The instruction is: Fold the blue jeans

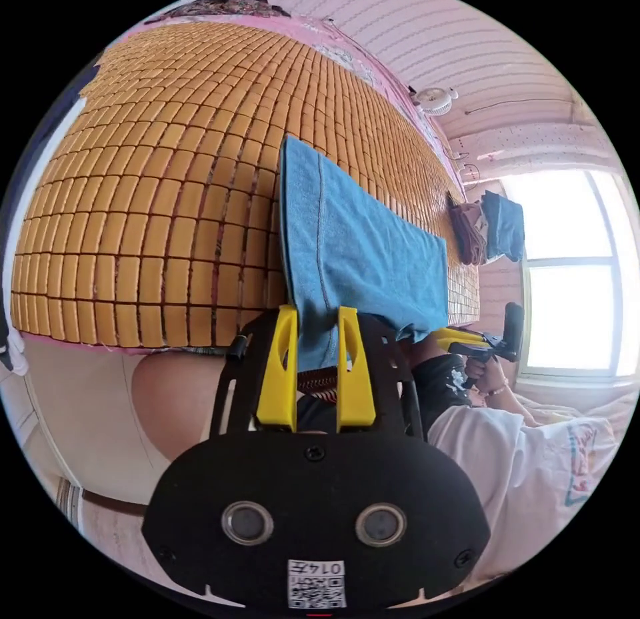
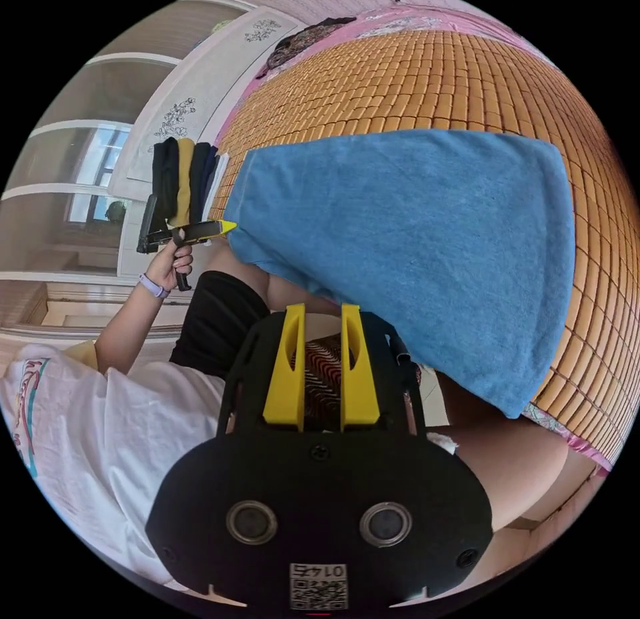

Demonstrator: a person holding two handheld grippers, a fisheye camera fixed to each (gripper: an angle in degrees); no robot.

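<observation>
On a woven amber bamboo-tile bed mat, the left gripper clamps folded blue denim jeans — the right gripper hangs open, holding nothing

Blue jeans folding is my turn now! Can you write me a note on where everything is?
Left gripper: an edge of the blue jeans lies between its jaws; I cannot tell whether they clamp it.
Right gripper: open, holding nothing, just off the bed's edge.
Jeans: flat on the bamboo mat, near end hanging over the edge.
Done: they look folded into one flat band.
Left: probably fold the hanging end up onto the mat.
</observation>
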